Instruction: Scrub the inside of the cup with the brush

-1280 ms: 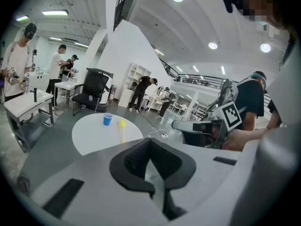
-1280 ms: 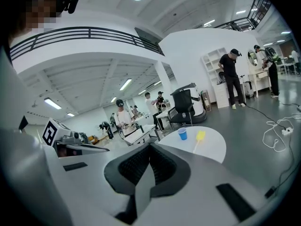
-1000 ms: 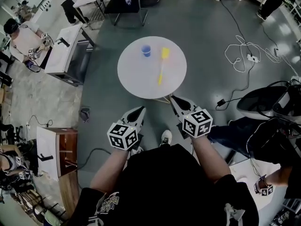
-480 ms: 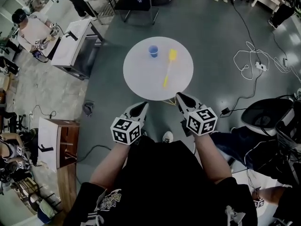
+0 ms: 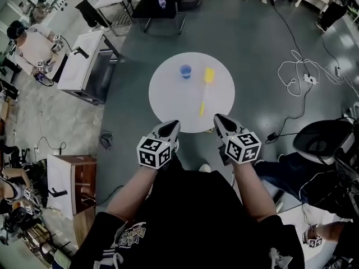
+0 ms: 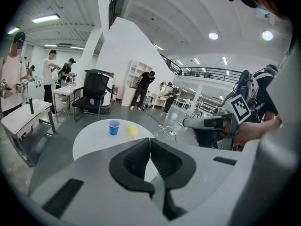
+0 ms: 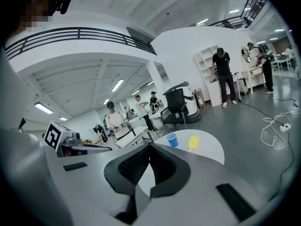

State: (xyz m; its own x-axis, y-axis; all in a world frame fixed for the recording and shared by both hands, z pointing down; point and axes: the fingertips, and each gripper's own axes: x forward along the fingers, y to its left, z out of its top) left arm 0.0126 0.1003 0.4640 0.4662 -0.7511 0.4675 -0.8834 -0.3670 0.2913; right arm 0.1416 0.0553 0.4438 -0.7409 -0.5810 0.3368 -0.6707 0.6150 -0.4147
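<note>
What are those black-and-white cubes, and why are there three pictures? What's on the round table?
A person holds a pinching tool, called a gripper, in each hand. The patterned cubes are part of those tools. One picture comes from a camera on the person's head, looking down at the left gripper and right gripper near a round white table. The other two come from small cameras riding on each gripper, looking along its jaws. On the table stands a blue cup, with a yellow brush lying beside it. Both grippers are shut and hold nothing; neither touches the cup or brush.
</note>
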